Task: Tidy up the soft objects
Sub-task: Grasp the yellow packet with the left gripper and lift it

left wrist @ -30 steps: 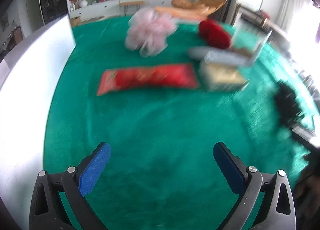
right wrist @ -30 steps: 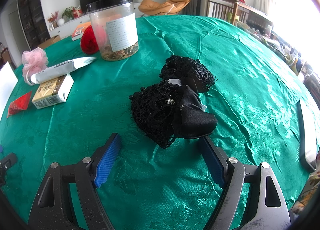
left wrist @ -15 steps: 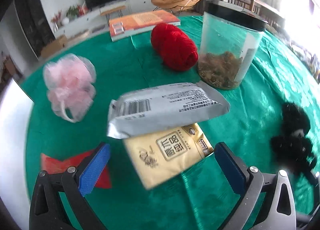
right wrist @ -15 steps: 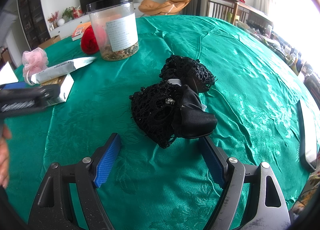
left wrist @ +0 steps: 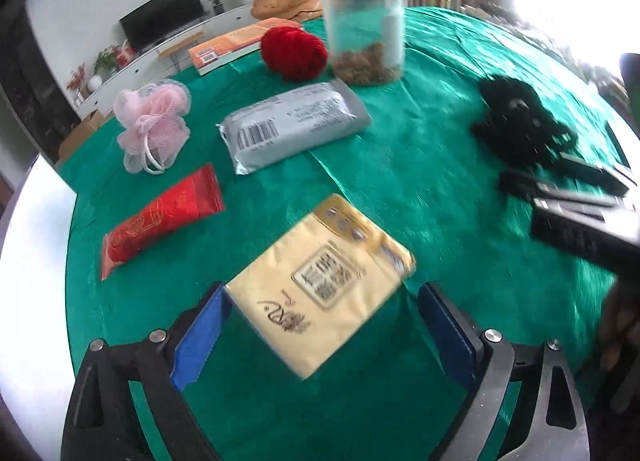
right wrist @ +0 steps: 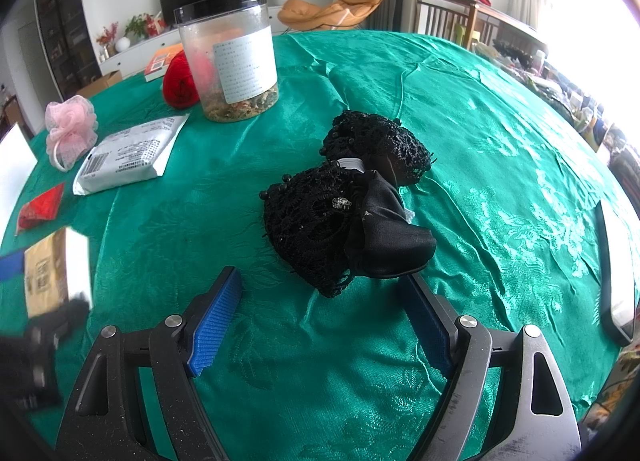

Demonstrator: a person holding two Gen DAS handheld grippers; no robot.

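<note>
Closing in on the yellow tissue pack (left wrist: 320, 285): left wrist view shows left gripper (left wrist: 320, 335) with jaws wide, pack sitting between the fingers (left wrist: 200, 333), one corner touching the left blue pad, the other pad clear of it. No grip yet. Half a second ago the grey foil packet (left wrist: 294, 127) lay on top of this pack; now the two are well apart, grey packet ahead of the fingertips on the green cloth (left wrist: 420, 189). Whether the pack is lifted or lying flat can't be told; the frame is blurred. Red pouch (left wrist: 160, 221) ahead-left of the fingers, pink mesh pouf (left wrist: 154, 125) beyond it, red yarn ball (left wrist: 294, 53) and clear jar (left wrist: 364, 29) far ahead. Right gripper's body appears blurred at the right edge.

Right wrist view: right gripper (right wrist: 326, 317) jaws wide, holding nothing, unchanged over the last second. Black lace bow (right wrist: 348, 213) lies just ahead, its satin end over the right fingertip, lace edge near the gap. Left gripper and yellow pack visible at far left, blurred.

Judgement: the stack is separated, so the pack can be taken alone; closing the jaws is the next step. Risk: corner-on alignment could let it twist out.
</note>
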